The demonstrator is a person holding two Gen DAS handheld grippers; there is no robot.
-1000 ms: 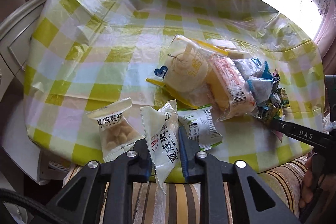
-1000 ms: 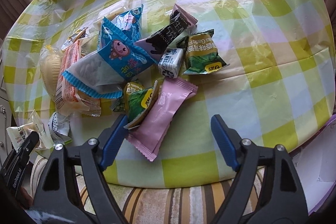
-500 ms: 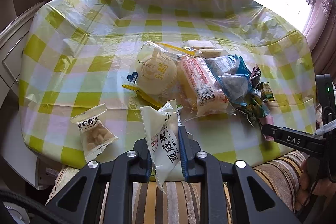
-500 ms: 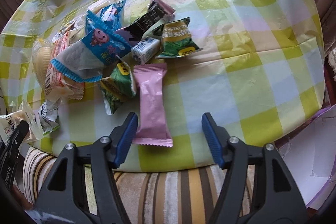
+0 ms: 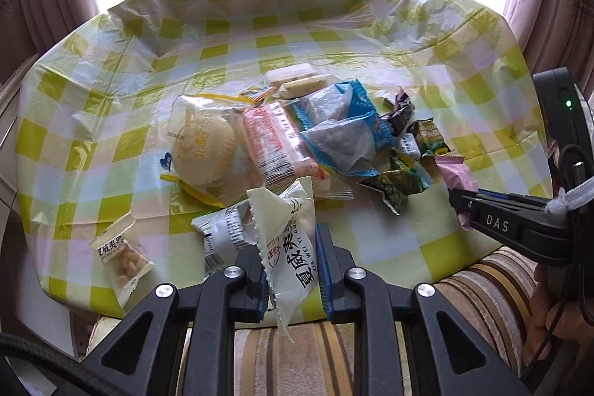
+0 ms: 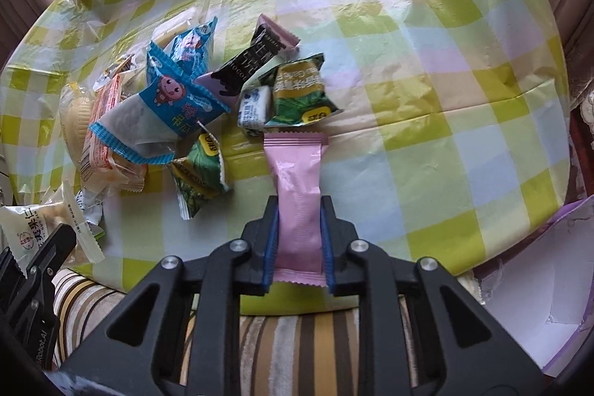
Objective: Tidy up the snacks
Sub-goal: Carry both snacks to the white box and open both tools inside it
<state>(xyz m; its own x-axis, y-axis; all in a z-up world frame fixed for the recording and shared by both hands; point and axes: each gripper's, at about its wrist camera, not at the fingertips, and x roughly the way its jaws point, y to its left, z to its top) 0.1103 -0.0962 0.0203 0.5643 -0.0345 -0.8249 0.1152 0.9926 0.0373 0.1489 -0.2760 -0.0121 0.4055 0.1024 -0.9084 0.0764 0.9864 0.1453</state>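
My left gripper (image 5: 289, 247) is shut on a white snack packet (image 5: 286, 210) with black characters and holds it over the table's near edge. My right gripper (image 6: 300, 210) has its jaws closing on a pink packet (image 6: 293, 166), and both pads touch its sides. The pink packet lies lengthwise on the checked tablecloth (image 6: 427, 99). Left of it sits the snack pile: a blue packet (image 6: 167, 99), two green packets (image 6: 300, 91), a black and purple packet (image 6: 252, 62), a round cake (image 5: 204, 143) in clear wrap and an orange-printed packet (image 5: 278, 143).
A second white nut packet (image 5: 120, 251) lies alone near the table's front left edge. A striped cushion (image 5: 482, 284) runs below the front edge. White paper or a box (image 6: 538, 284) sits at the right. Curtains and a bright window stand behind the table.
The right jaws went from wide open around the pink packet to closed against it. The left gripper shifted to the right with the white packet still in its grip.
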